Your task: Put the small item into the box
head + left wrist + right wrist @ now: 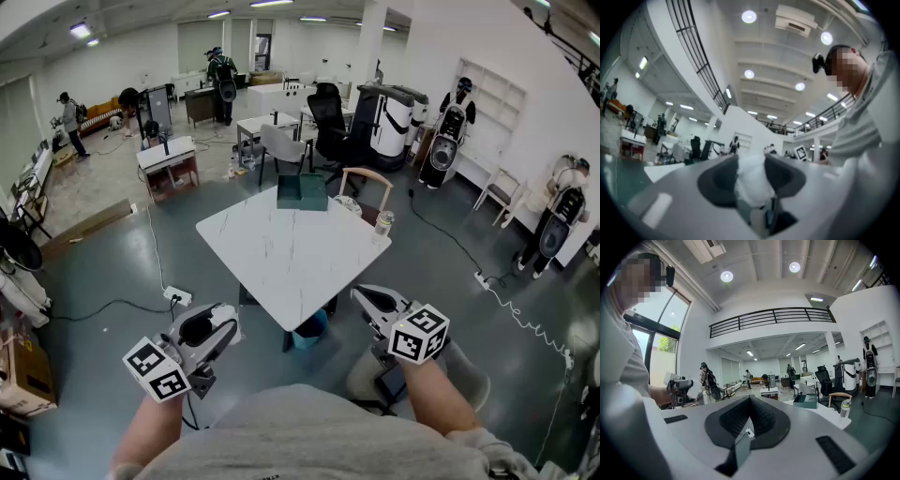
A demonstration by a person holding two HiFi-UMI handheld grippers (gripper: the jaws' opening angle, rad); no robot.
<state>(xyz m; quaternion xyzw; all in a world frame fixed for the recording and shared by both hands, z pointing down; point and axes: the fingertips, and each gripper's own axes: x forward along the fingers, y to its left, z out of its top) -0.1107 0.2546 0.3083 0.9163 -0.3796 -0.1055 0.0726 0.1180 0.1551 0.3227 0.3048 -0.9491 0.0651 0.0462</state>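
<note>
My left tongs [221, 330] are low, close to my body, and pinch a soft white small item [752, 180] between their pads. My right tongs [371, 300] are level with them on the other side, pressed together with nothing in them. Ahead of both is the white worktop [281, 262], bare over most of its surface. Near its right edge stands a bottle [382, 223]. At its far edge sits the dark green box [301, 191], well apart from the item I hold. A wooden chair [366, 176] stands just behind the worktop.
</note>
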